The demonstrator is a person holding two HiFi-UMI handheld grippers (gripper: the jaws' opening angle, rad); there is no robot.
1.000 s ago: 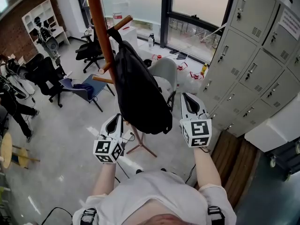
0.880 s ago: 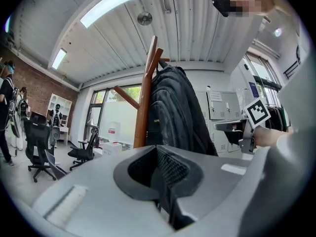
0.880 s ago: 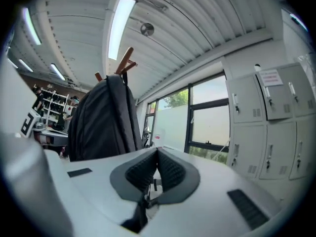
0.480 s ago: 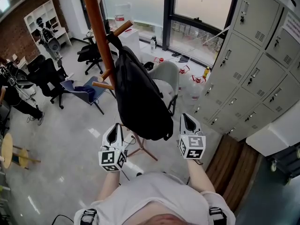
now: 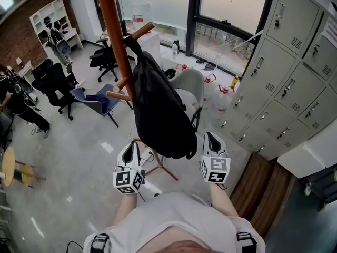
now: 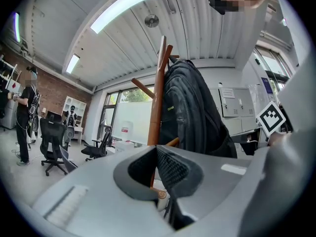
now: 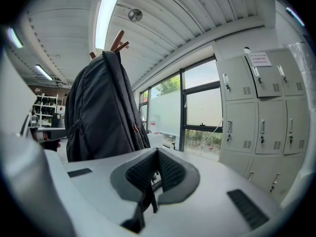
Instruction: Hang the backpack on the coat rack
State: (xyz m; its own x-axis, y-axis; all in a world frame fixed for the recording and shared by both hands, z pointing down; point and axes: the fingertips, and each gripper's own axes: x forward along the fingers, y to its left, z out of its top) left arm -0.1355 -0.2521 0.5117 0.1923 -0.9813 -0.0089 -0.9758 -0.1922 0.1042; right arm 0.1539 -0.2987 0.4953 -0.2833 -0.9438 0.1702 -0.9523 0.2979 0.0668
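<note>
ok, backpack (image 5: 160, 109) hung off coat rack (image 5: 115, 30) upper peg (image 5: 141, 31), rack took weight; left gripper (image 5: 131, 144), right gripper (image 5: 211, 137) both closed, empty, low beside backpack since no support needed.

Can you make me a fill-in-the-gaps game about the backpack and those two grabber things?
1. The backpack hanging from a peg of the coat rack is coloured ____.
2. The left gripper and the right gripper hold nothing, and the jaws of both are ____.
3. The grey lockers stand on the person's ____ side.

Missing words: black; shut; right
</note>
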